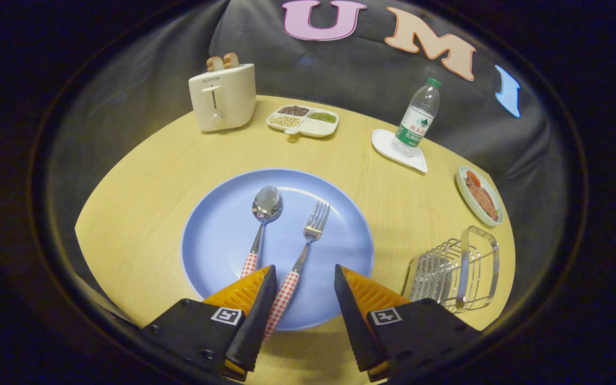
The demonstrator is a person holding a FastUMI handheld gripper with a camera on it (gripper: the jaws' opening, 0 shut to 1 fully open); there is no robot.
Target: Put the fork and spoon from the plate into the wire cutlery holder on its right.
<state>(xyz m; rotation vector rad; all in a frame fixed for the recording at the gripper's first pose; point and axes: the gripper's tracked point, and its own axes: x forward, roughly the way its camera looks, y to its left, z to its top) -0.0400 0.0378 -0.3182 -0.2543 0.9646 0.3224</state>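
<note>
Nearest the lens, gripper (305, 278) spread wide, gripping nothing, poised over near rim of blue plate (217, 235). Fork (302, 254) with checked handle running between the fingers, hard by the left one, tines toward 12 o'clock. Spoon (261, 224) just left of fork, bowl toward 12. Wire cutlery holder (455, 272) off plate at 3 o'clock. Toaster (222, 97) at 11, bottle (417, 118) at 1.

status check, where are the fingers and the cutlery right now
Gripper open, fingers over plate's near rim, fork handle between them. Spoon beside fork, untouched. Wire cutlery holder on the right, path unobstructed.
</note>
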